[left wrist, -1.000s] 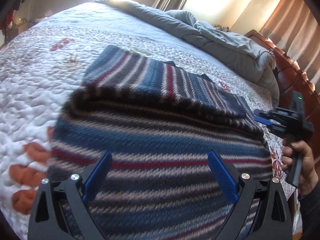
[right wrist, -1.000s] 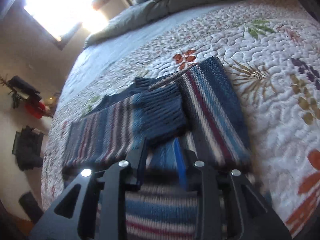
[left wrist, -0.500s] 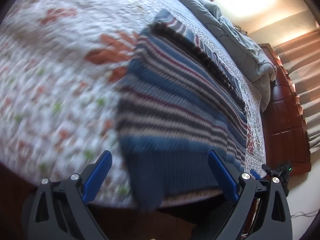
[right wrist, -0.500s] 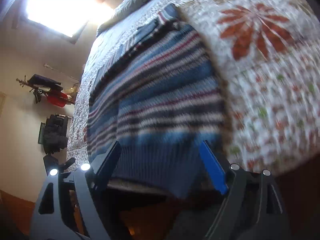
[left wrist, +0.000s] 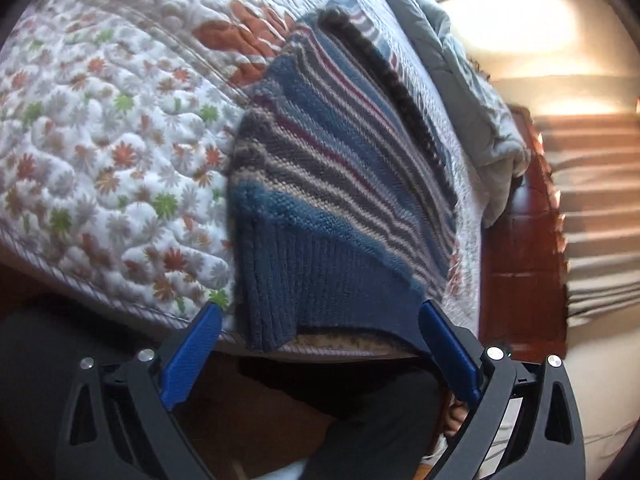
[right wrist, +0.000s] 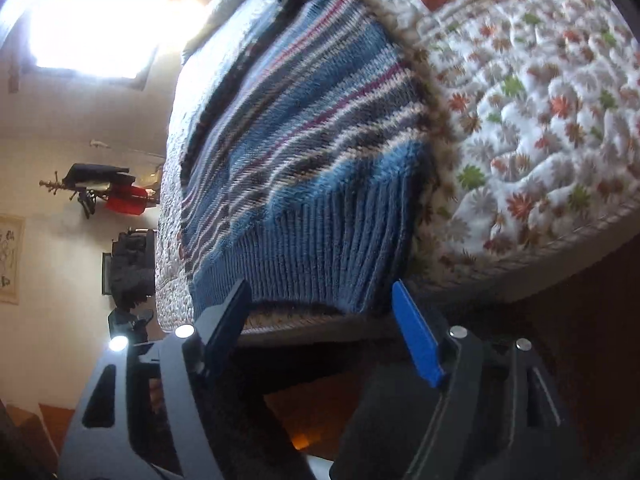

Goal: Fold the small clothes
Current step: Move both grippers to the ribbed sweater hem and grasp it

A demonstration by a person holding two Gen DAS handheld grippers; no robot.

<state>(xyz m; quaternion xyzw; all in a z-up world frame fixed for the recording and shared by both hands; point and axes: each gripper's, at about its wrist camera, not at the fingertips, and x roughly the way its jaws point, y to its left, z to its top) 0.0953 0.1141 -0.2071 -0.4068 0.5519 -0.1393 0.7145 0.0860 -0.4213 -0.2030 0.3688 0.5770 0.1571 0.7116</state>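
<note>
Nearest the lens in both wrist views: two claws, both spread wide w/ nothing between the pads. Left claw [left wrist: 320, 320] hangs just off the bed's front edge, blue pads either side of the sweater hem but clear of it. Right claw [right wrist: 324, 300] sits likewise at the same edge; its jaws have just been closing a little after a wide opening, and no cloth lies between them.

Striped knit sweater [left wrist: 332, 176] lies flat on the quilt [left wrist: 100, 152], folded, w/ its ribbed blue hem [right wrist: 320, 252] at the bed's near edge and one hem corner drooping slightly over the piping. Long axis runs from that near edge away toward the far end of the bed; stripes run across it. A dark folded edge [left wrist: 396, 92] marks the far limit of the top layer, w/ more striped cloth showing just beyond.

Open room: in the left view, broad bare floral quilt to the left of the sweater; in the right view, the same quilt spreads to the right. Below the mattress edge, dark floor and a person's dark clothing.

Farther off: crumpled grey duvet [left wrist: 472, 92] along the far side, red-brown wooden furniture [left wrist: 520, 240] beside the bed, curtains [left wrist: 600, 200], and a bright window [right wrist: 92, 20].
</note>
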